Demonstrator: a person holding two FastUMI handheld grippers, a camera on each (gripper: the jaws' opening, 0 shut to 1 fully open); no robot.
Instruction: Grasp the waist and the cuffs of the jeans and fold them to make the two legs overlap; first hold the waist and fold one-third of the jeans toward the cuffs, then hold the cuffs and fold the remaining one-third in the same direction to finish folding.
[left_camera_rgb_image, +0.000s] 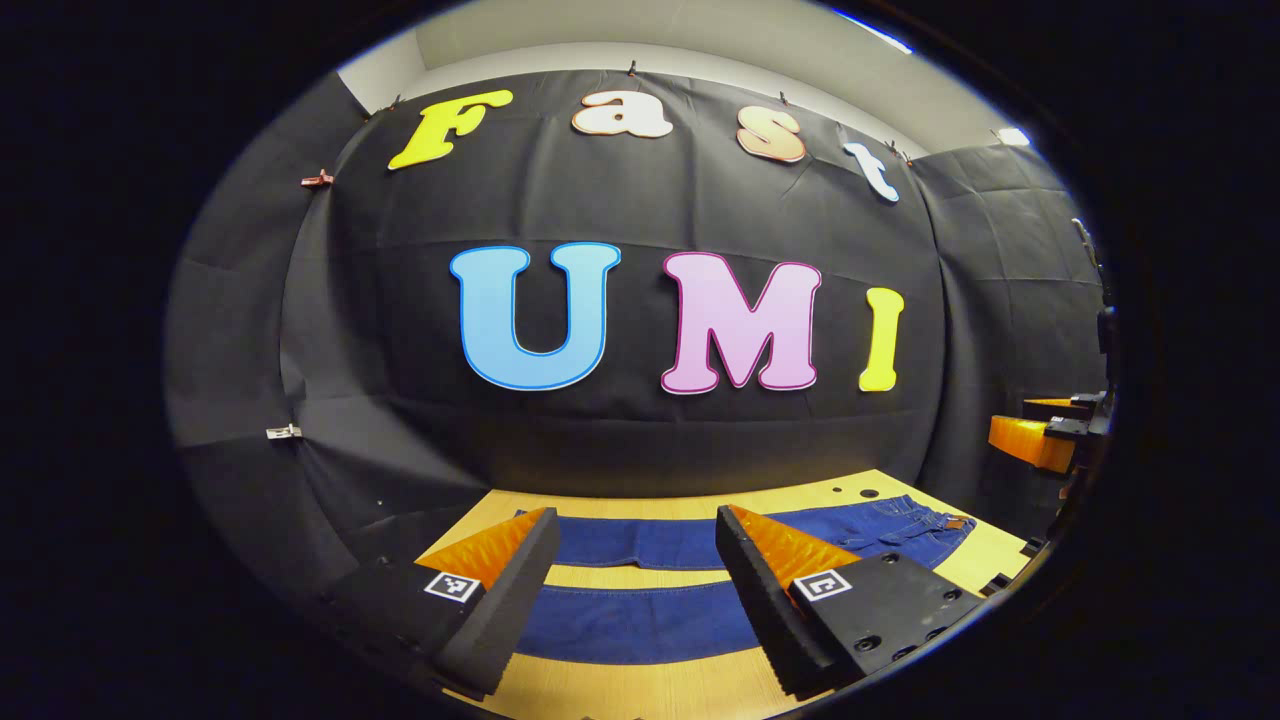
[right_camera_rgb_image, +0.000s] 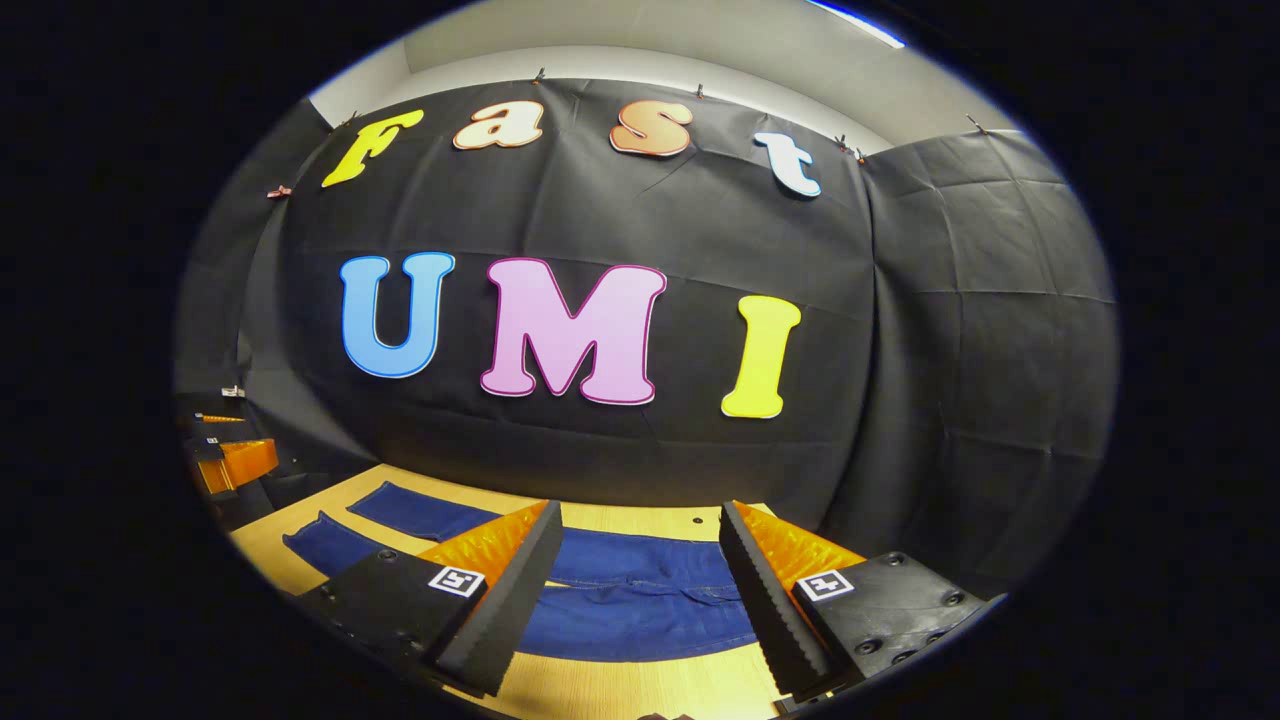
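Dark blue jeans (left_camera_rgb_image: 640, 610) lie spread flat on the wooden table (left_camera_rgb_image: 620, 695), the two legs apart with a strip of wood between them. The waist (left_camera_rgb_image: 935, 525) lies toward the right in the left gripper view. My left gripper (left_camera_rgb_image: 637, 570) hovers open above the legs, holding nothing. In the right gripper view the jeans (right_camera_rgb_image: 640, 610) run from the seat under my fingers out to the cuffs (right_camera_rgb_image: 340, 525) at the left. My right gripper (right_camera_rgb_image: 637, 570) hangs open above the seat, holding nothing. Each view catches the other gripper at its edge: the right gripper (left_camera_rgb_image: 1045, 435), the left gripper (right_camera_rgb_image: 225, 455).
The black cloth wall stands right behind the table's far edge (left_camera_rgb_image: 680, 490). Small holes mark the tabletop (left_camera_rgb_image: 868, 493) near the back. Bare wood (right_camera_rgb_image: 640, 695) runs along the near side in front of the jeans.
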